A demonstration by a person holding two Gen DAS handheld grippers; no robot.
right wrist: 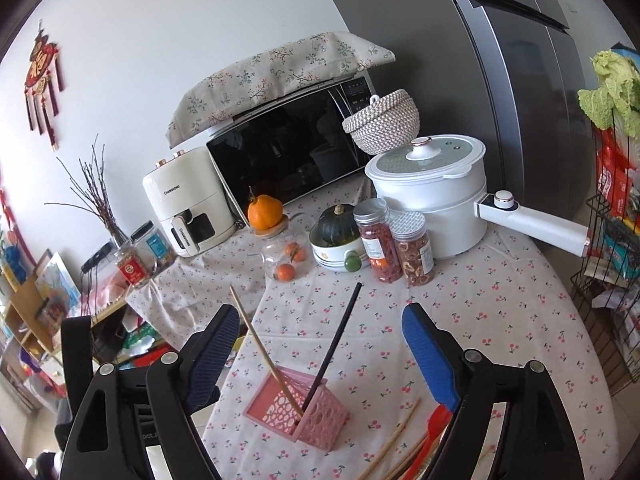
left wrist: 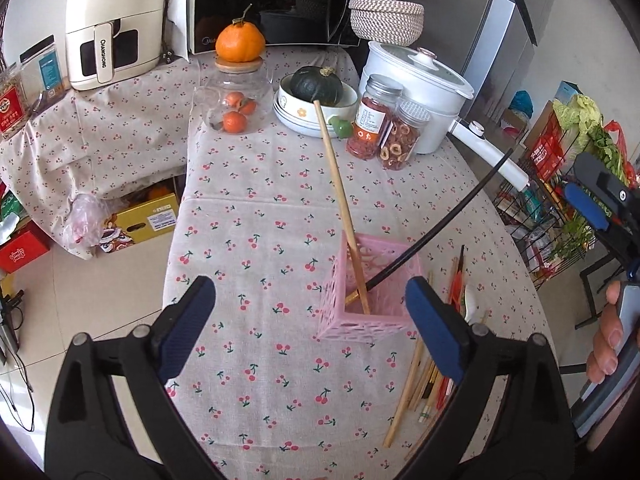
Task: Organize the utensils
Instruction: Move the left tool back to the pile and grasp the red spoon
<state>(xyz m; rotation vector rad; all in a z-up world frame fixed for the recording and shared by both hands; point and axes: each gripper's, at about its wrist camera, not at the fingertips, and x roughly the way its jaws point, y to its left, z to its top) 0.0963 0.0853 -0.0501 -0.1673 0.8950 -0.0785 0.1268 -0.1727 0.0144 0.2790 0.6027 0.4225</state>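
A pink perforated holder (left wrist: 372,300) (right wrist: 298,410) stands on the cherry-print tablecloth. Inside it lean a wooden chopstick (left wrist: 340,200) (right wrist: 264,354) and a black chopstick (left wrist: 440,228) (right wrist: 336,340). A pile of loose chopsticks and a red utensil (left wrist: 432,380) (right wrist: 404,440) lies on the cloth right of the holder. My left gripper (left wrist: 308,328) is open above the cloth, its right finger beside the holder, nothing between the pads. My right gripper (right wrist: 320,356) is open too, straddling the holder from above without touching either chopstick. The right gripper (left wrist: 600,208) also shows at the far right in the left wrist view, held by a hand (left wrist: 608,332).
At the back of the table stand a white electric pot (right wrist: 428,184), two snack jars (right wrist: 396,240), a bowl with a green squash (right wrist: 336,236), a glass jar with oranges (right wrist: 286,256), a microwave (right wrist: 288,152) and an air fryer (right wrist: 188,200). A wire rack (right wrist: 608,280) is to the right.
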